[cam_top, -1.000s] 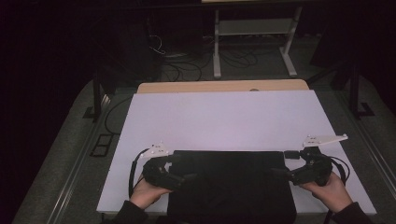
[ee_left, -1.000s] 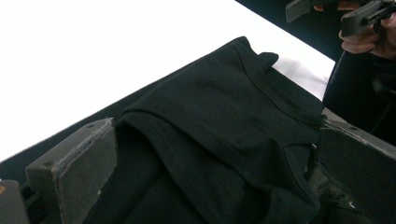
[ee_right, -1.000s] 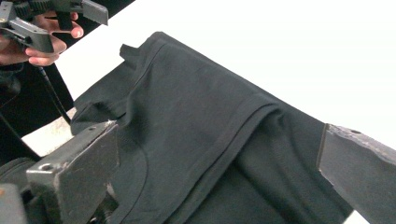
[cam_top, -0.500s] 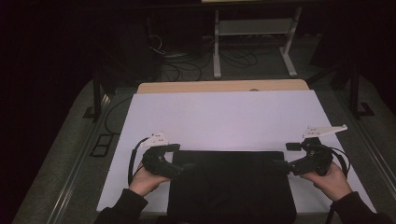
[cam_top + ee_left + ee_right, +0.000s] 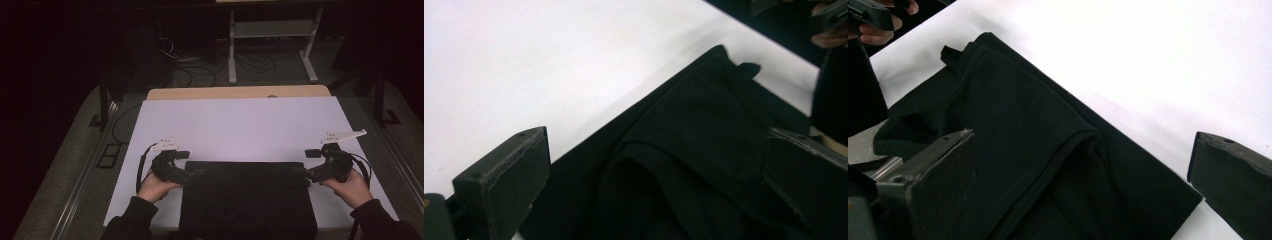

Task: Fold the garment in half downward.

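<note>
A black garment (image 5: 247, 197) lies folded flat on the white table (image 5: 240, 125), near its front edge. My left gripper (image 5: 194, 175) is at the garment's far left corner and my right gripper (image 5: 301, 173) at its far right corner. In the left gripper view the left gripper (image 5: 659, 185) is open, its jaws wide apart over a fold of the black cloth (image 5: 704, 150). In the right gripper view the right gripper (image 5: 1080, 180) is also open, straddling the folded edge of the cloth (image 5: 1038, 145). Neither gripper holds the fabric.
The white surface stretches bare beyond the garment. A wooden strip (image 5: 240, 92) runs along its far edge. Behind it are floor cables (image 5: 195, 70) and a white stand (image 5: 270, 30). The other hand (image 5: 831, 35) appears top right in the left gripper view.
Both hands have moved a little forward, away from the person, along the garment's sides. The garment's far edge has stayed in place.
</note>
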Available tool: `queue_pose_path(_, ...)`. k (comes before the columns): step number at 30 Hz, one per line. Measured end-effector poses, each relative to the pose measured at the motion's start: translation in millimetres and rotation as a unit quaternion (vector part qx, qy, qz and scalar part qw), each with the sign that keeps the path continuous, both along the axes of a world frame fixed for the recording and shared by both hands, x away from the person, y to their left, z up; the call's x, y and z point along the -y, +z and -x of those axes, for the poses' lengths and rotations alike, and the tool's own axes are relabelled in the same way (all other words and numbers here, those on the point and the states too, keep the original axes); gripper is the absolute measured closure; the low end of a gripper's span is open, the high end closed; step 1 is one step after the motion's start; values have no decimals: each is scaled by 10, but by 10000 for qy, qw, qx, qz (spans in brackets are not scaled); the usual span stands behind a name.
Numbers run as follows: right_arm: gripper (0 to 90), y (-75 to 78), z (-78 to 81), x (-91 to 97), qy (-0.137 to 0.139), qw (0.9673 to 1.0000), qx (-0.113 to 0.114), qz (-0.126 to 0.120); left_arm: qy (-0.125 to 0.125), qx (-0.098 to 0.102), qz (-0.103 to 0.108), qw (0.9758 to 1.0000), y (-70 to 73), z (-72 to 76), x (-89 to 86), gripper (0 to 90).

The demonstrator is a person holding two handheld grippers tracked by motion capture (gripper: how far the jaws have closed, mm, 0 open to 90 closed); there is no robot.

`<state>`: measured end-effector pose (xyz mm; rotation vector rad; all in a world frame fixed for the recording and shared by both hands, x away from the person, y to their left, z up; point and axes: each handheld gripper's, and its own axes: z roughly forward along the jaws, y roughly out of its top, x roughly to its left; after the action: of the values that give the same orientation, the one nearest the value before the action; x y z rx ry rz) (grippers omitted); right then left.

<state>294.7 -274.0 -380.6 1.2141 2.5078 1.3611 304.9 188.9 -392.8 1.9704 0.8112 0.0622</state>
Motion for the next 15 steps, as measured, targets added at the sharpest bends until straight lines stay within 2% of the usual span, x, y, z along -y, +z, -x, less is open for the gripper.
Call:
queue_pose_path(6,0,-68,-54,53,-87,9999,-37,-45,151,-18,-23,9999,-94,-63,-57,0)
queue_pose_path(11,0,-136,-86,133,-191,9997,-110,-54,177,-11,-149,9997,-157,-92,-98,0)
queue_pose_path(15,0,-170,-108,190,-267,9995,-143,-80,216,15,-149,9997,-190,-113,-121,0)
